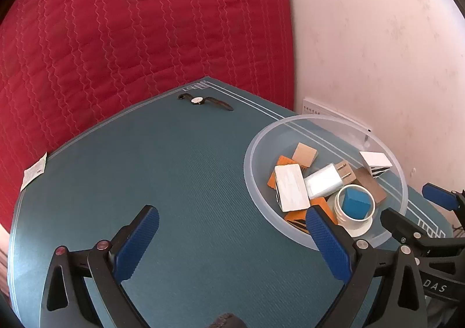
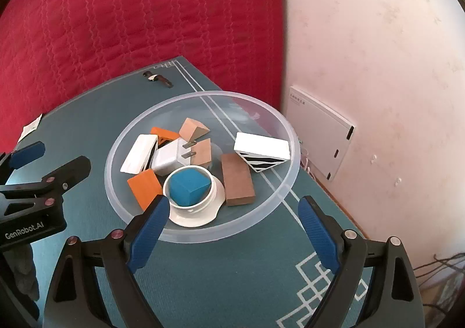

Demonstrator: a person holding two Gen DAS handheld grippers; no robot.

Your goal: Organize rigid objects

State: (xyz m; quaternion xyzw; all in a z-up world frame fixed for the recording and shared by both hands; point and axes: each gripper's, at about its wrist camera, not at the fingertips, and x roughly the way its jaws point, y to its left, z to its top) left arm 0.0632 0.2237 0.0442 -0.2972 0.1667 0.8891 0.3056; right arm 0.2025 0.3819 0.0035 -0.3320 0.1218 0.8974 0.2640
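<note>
Gathering judged nearly done: rigid pieces are heaped in the clear bowl (image 2: 203,229) on the teal mat (image 1: 174,168) | blue cube (image 2: 189,185) sits in a white cup (image 2: 200,211) (near rim) | wristwatch (image 1: 203,101) lies outside, at the mat's far corner, strap running crosswise | left gripper (image 1: 229,238) and right gripper (image 2: 232,232) are spread wide, nothing held

Blue cube (image 2: 189,187) in white cup (image 2: 194,206) — teal mat (image 2: 203,269), red quilt (image 2: 130,8)
</note>
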